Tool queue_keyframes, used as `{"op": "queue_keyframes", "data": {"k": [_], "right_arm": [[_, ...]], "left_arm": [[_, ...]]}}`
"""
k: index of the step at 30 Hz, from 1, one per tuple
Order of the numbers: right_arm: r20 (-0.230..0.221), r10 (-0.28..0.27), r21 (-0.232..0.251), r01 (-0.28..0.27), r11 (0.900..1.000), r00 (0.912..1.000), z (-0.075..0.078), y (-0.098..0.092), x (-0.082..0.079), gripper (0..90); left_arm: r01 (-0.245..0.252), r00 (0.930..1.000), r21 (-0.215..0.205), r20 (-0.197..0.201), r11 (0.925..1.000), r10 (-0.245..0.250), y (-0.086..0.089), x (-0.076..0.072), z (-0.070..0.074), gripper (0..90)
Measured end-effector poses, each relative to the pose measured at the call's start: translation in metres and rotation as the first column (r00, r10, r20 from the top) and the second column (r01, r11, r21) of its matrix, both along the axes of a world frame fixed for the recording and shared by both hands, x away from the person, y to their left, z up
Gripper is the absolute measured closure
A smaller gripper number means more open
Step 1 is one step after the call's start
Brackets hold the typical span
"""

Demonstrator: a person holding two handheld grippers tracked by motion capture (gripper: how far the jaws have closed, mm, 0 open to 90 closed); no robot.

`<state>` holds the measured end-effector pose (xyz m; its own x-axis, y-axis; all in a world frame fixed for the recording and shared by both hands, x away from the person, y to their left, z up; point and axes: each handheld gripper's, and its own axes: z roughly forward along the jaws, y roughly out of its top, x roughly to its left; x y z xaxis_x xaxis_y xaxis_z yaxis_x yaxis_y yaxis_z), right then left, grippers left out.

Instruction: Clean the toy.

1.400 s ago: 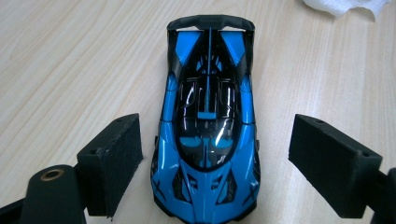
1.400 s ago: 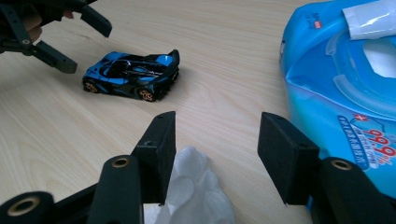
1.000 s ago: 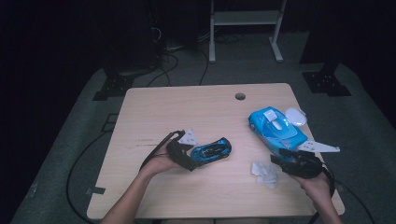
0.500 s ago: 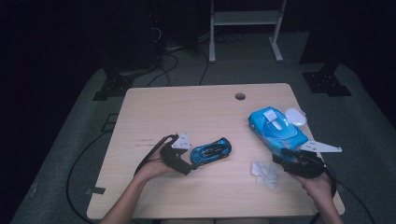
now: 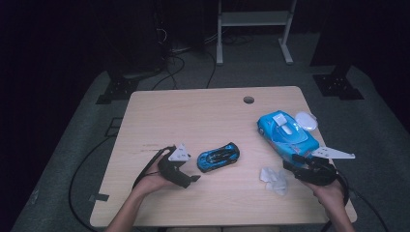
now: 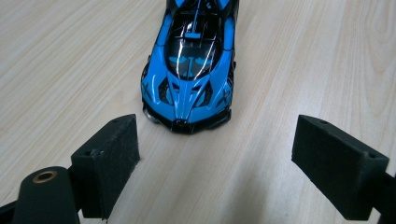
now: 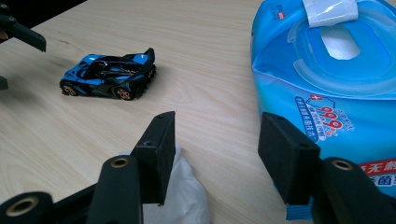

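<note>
Small blue-and-black toy sports car (image 5: 218, 157) sits mid-surface, nose toward left tongs (image 6: 212, 154), which are spread wide with nothing between, lined up for likely grab. Right tongs (image 7: 215, 154) spread, empty, hovering beside crumpled white wipe (image 5: 274, 178) and blue plastic wet-wipes pack (image 5: 287, 135). Car tail cut off in left gripper view. Light wooden surface (image 5: 193, 116).

**Both claws low, jaws apart**

The left claw (image 5: 189, 175) sits low in the person's left hand (image 5: 154, 180), jaws spread wide with nothing between them. The right claw (image 5: 294, 166), gripped by the right hand (image 5: 329, 191), points up-left, its jaws parted and gripping nothing.
</note>
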<state>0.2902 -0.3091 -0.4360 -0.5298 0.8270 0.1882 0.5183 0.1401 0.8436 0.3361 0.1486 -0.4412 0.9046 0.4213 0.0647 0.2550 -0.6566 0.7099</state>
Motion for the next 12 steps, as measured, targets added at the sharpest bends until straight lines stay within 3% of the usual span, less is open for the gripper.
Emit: {"op": "queue_keyframes", "data": {"k": [12], "right_arm": [[0.002, -0.002, -0.004, 0.002, 1.0, 1.0, -0.0031, 0.0014, 0.0008, 45.5]], "left_arm": [[-0.026, 0.9996, -0.009, 0.01, 0.9996, 0.026, 0.0078, -0.0075, -0.0072, 12.4]]}}
